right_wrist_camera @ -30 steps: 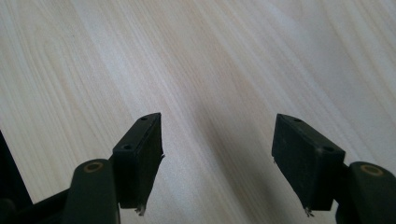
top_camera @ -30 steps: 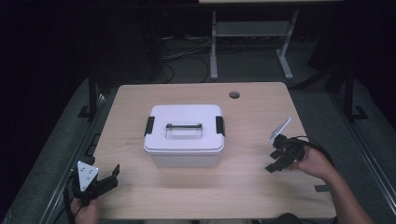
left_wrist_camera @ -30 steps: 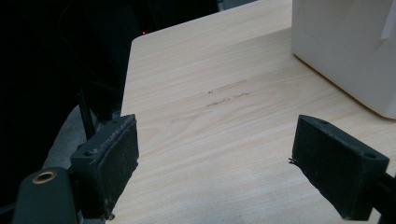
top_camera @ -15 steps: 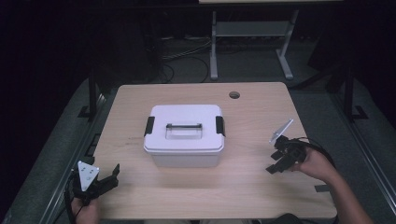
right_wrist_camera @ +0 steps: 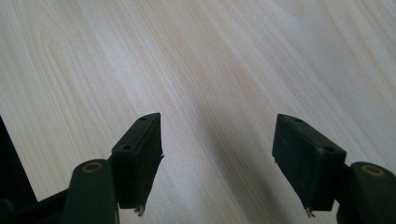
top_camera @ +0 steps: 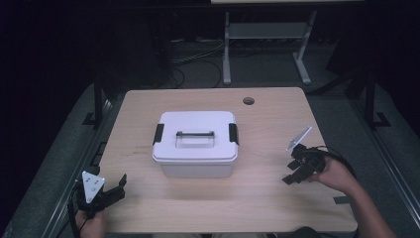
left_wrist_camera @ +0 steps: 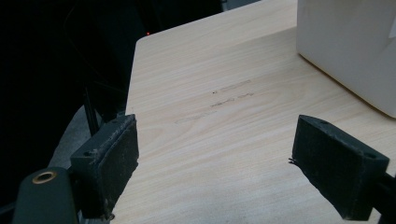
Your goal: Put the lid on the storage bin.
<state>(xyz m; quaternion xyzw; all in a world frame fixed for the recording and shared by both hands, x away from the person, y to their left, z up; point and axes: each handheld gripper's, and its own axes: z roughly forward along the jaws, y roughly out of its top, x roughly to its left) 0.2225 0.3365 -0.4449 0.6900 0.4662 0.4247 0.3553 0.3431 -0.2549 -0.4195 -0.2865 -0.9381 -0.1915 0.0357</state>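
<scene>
Change since earlier frames: nothing had shifted; box, both grippers and both hands sat where they had been a second before.
Box: white lidded storage box (top_camera: 194, 144) stood at the centre of the high view, on the wooden table (top_camera: 267, 124), lid on.
Box fittings: a black latch on each short side of the lid, left latch (top_camera: 158, 133) and right latch (top_camera: 233, 134), both lying flat against the lid; a recessed carry handle (top_camera: 194, 134) ran across the lid top.
Box in left gripper view: one white corner (left_wrist_camera: 350, 46) occupied the upper right of the frame.
Left gripper: at the lower left of the high view (top_camera: 110, 191), at the table's near edge, jaws spread wide with only bare table between them (left_wrist_camera: 215, 163); released, gripping nothing, well apart from the box.
Right gripper: at the right of the high view (top_camera: 292, 173), pointed down at the table, jaws parted over bare wood (right_wrist_camera: 217, 163); released, gripping nothing, near the box's right side but not touching.
Table hole: round cable hole (top_camera: 248, 100) above and right of the box.
Step in hand (judged): approach to the box, probably the latches.
Doing it well (judged): bring each gripper in level with its own latch, hook the lower lip of the latch with one jaw tip, lift outward; work both sides evenly so the light box does not slide or tip.
</scene>
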